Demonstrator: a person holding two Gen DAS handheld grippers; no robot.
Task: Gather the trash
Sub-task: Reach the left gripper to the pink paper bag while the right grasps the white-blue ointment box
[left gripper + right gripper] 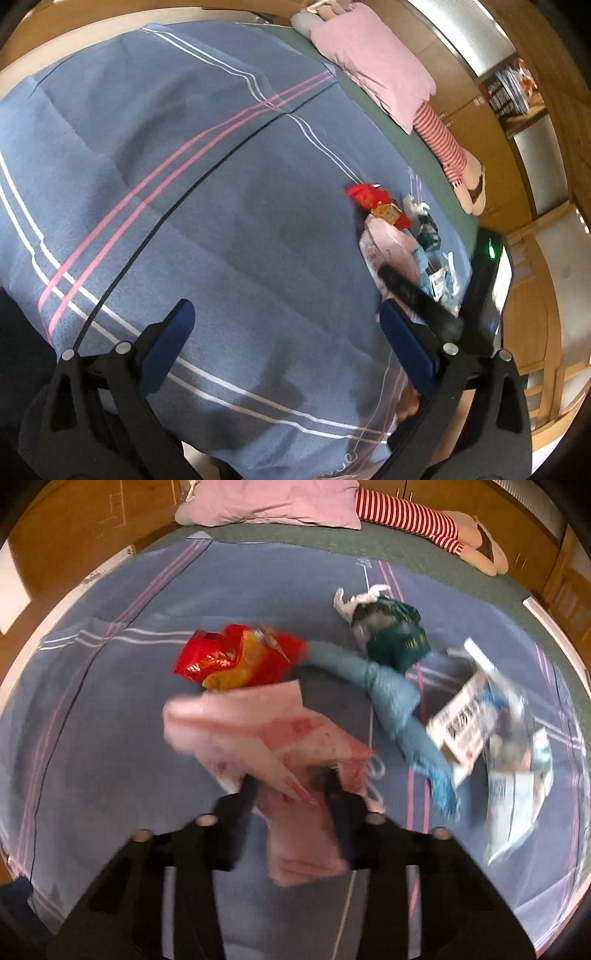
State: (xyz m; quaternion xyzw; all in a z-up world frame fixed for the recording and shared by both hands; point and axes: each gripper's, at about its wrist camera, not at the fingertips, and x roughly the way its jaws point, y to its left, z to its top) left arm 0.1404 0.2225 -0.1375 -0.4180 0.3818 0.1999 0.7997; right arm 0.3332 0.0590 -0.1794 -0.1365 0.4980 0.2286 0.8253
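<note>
Trash lies in a cluster on the blue striped bedspread (92,709). A pink plastic bag (273,738) sits between the fingers of my right gripper (291,786), which is closed on it. Behind it lie a red snack wrapper (236,657), a dark green wrapper (395,635), a blue cloth strip (399,698) and white printed packaging (476,716). My left gripper (284,325) is open and empty above the bedspread (184,184), left of the cluster. In the left wrist view the pink bag (388,247), the red wrapper (369,195) and the right gripper (417,291) show at the right.
A pink pillow (273,502) and a soft toy with red-striped legs (406,517) lie at the head of the bed on a green sheet (332,542). Wooden cabinets (517,184) stand beside the bed. A dark device with a green light (487,266) shows by the right gripper.
</note>
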